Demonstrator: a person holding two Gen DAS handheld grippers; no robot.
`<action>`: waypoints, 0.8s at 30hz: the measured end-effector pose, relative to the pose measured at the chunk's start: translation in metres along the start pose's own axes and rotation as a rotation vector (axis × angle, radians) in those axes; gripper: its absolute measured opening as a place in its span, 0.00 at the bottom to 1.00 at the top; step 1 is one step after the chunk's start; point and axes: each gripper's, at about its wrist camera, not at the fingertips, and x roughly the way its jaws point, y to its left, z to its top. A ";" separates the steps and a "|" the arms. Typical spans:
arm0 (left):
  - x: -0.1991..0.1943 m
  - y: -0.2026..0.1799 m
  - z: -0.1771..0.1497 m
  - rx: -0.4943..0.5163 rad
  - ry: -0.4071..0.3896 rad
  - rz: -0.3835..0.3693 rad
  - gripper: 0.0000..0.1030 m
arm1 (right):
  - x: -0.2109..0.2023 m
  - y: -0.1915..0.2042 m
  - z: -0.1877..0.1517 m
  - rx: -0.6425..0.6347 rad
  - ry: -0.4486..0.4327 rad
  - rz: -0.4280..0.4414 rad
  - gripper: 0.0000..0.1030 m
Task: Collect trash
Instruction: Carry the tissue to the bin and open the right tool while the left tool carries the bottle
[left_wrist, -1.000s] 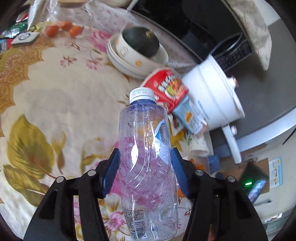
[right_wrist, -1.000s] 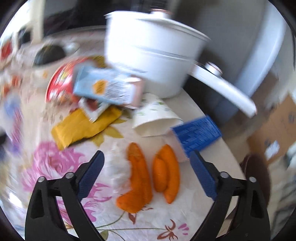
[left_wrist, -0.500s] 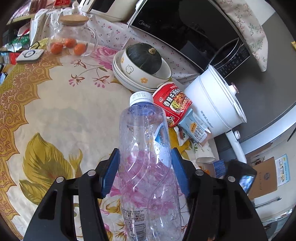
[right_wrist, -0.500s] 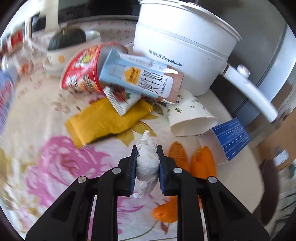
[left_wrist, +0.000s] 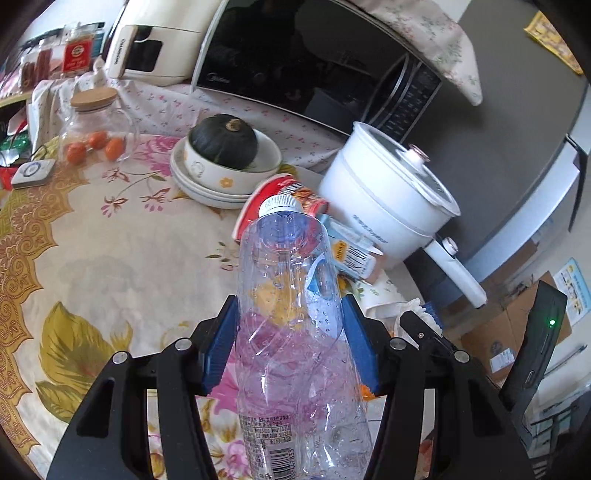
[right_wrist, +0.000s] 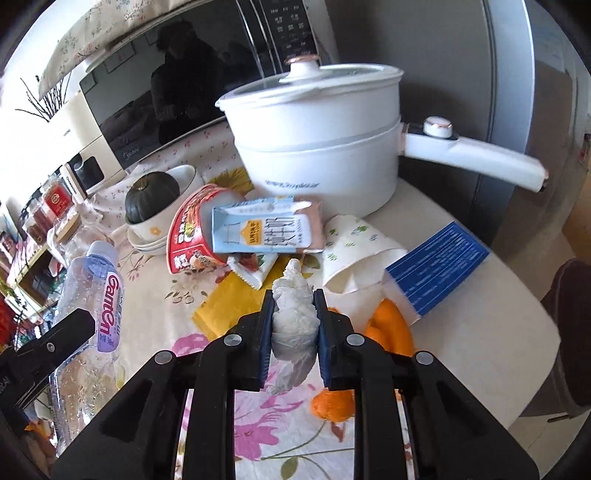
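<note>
Two pieces of trash in hand, both clear of the floral surface (right_wrist: 155, 317). Left gripper (left_wrist: 290, 345): jaws pinching an empty clear plastic bottle (left_wrist: 295, 332) at mid-body, cap pointing away toward the far clutter. Right gripper (right_wrist: 293, 332): jaws pressed nearly together on a crumpled white tissue wad (right_wrist: 293, 314), ends sticking out above and below the pads.

Bottle likely very light, thin-walled, beaded with droplets inside; probably slick and prone to buckling under a hard squeeze. Best taken across the waist as now, with moderate pressure. Tissue almost weightless, soft, fully compressible; no damage risk, but loose tail apt to snag or tear, so a grip through the dense middle suits.

Left on the surface, far of the right gripper: red instant-noodle cup (right_wrist: 188, 232) on its side, milk carton (right_wrist: 266, 230) leaning on it, small sachet (right_wrist: 253, 267), yellow wrapper (right_wrist: 221, 302), paper cup (right_wrist: 351, 254) tipped over, blue box (right_wrist: 436, 267) at right, orange peels (right_wrist: 388, 325) near right. Cartons and cups light, crushable; peels limp, possibly slippery. White pot (right_wrist: 317, 147) at far right, not trash.
</note>
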 end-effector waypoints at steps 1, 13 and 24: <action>0.000 -0.004 -0.001 0.006 -0.001 -0.007 0.54 | -0.002 -0.001 0.000 -0.003 -0.011 -0.011 0.19; 0.001 -0.058 -0.015 0.052 0.002 -0.099 0.54 | -0.055 -0.041 0.006 -0.026 -0.127 -0.151 0.19; 0.001 -0.127 -0.038 0.134 0.022 -0.215 0.54 | -0.093 -0.099 0.004 0.030 -0.168 -0.248 0.19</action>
